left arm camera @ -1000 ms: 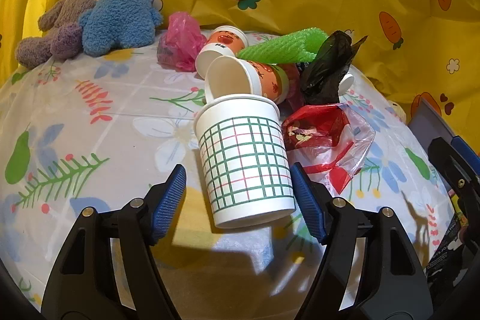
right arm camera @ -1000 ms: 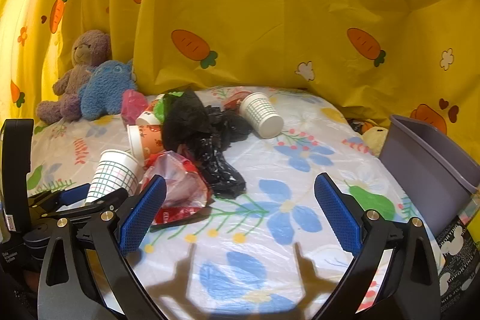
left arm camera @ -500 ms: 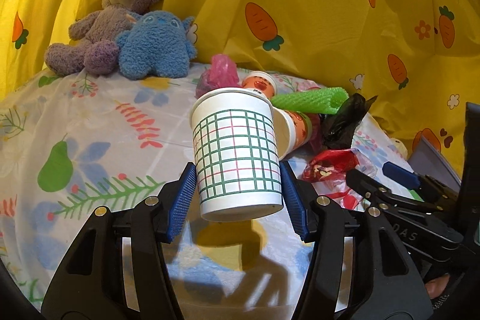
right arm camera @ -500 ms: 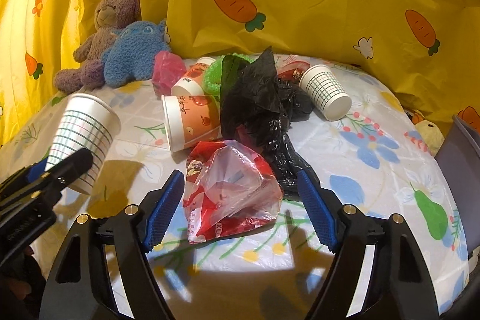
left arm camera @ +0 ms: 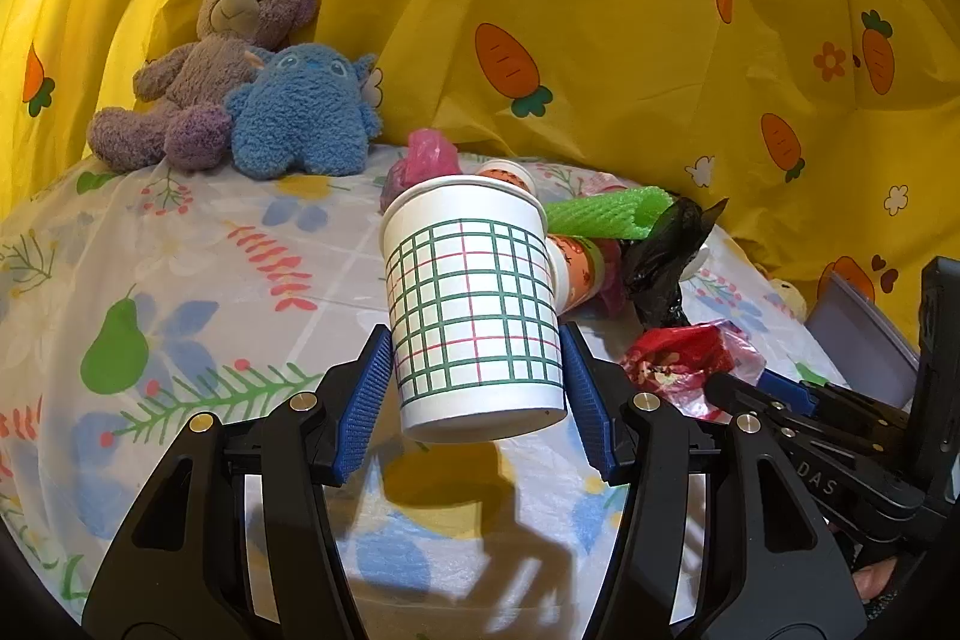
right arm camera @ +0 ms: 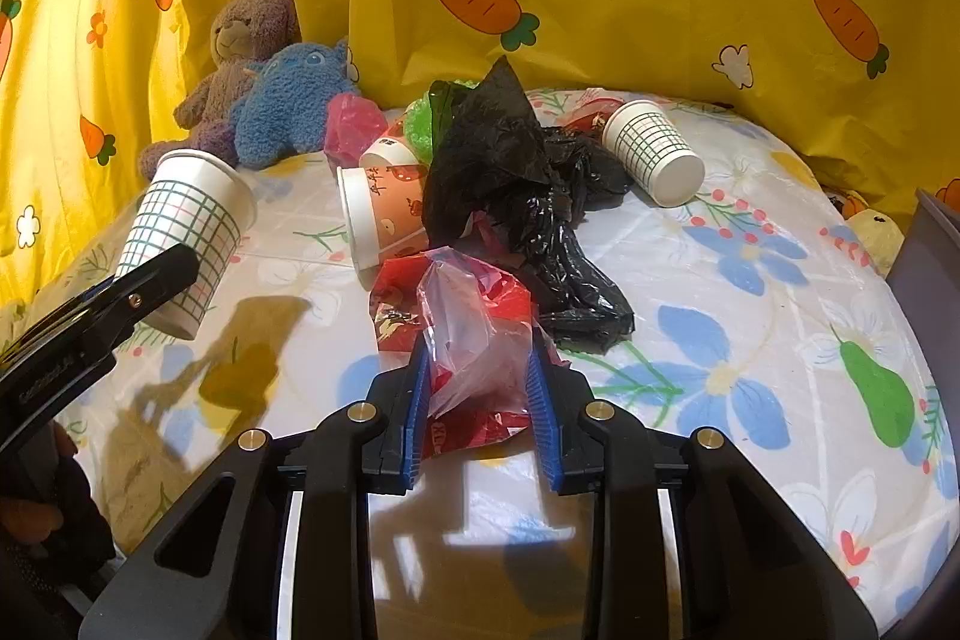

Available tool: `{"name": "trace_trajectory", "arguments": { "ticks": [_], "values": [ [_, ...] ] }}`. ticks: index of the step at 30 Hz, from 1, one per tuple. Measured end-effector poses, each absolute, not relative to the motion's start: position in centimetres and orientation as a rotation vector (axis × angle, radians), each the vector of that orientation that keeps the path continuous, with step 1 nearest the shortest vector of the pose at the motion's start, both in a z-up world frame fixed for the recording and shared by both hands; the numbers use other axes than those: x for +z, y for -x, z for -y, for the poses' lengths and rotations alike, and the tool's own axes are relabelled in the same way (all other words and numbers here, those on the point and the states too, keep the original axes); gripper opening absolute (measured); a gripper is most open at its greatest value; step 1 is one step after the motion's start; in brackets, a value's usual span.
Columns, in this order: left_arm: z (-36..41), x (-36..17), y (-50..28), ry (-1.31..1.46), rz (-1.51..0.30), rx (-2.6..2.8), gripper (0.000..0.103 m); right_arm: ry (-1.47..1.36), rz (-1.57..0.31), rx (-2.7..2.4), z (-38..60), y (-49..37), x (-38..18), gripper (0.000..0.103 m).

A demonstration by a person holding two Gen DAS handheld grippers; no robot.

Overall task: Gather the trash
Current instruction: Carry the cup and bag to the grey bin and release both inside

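The left hand-held gripper (left arm camera: 477,382) pinches a checked cup (left arm camera: 474,304) by its lower wall, clear of the bed (left arm camera: 180,280), its shadow lying on the sheet beneath. The cup tilts and the pads bear low on a tapered wall, so it may pivot or slide out if the grip slackens, and thin paper may buckle if squeezed harder. The right hand-held gripper (right arm camera: 480,400) is closing around a red bag (right arm camera: 474,340) that lies on the bed at the near edge of the trash pile; the film already sits between the pads. The bag is slack and slippery, so the pads may catch only a loose fold, and it may tear or slip free when lifted. A black bag (right arm camera: 528,196) touches its far side and could drag along. An orange cup (right arm camera: 384,214) lies just beside it on its side and may roll if nudged. A second checked cup (right arm camera: 654,154) lies on its side at the far right and is not at risk now. The bin (right arm camera: 930,268) stands at the right edge; only its rim shows, so clearance for the drop cannot be judged.
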State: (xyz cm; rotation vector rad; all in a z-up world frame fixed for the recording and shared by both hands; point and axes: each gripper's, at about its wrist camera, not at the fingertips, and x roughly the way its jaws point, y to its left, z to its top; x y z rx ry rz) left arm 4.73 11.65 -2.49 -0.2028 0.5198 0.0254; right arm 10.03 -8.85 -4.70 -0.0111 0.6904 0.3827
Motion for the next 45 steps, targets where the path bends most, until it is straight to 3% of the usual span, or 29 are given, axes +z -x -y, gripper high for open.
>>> {"name": "trace_trajectory", "arguments": {
  "ticks": [13,25,34,45],
  "values": [
    [-5.3,-0.7,-4.3,0.128,-0.488,-0.128,0.055,-0.034,-0.503,0.306,14.9,-4.9,-0.6,0.03],
    [9.7,4.2,-8.0,0.043,-0.488,-0.542,0.055,-0.009,-0.318,-0.153,27.7,-4.3,4.6,0.029],
    [20.6,5.6,-12.1,-0.004,-0.495,-0.741,0.055,-0.069,-0.345,-0.346,36.3,-6.7,4.1,0.029],
    [26.4,4.1,-15.4,-0.017,-0.561,-0.838,0.055,-0.095,-0.395,-0.396,39.7,-8.1,3.3,0.029]
  ]
}}
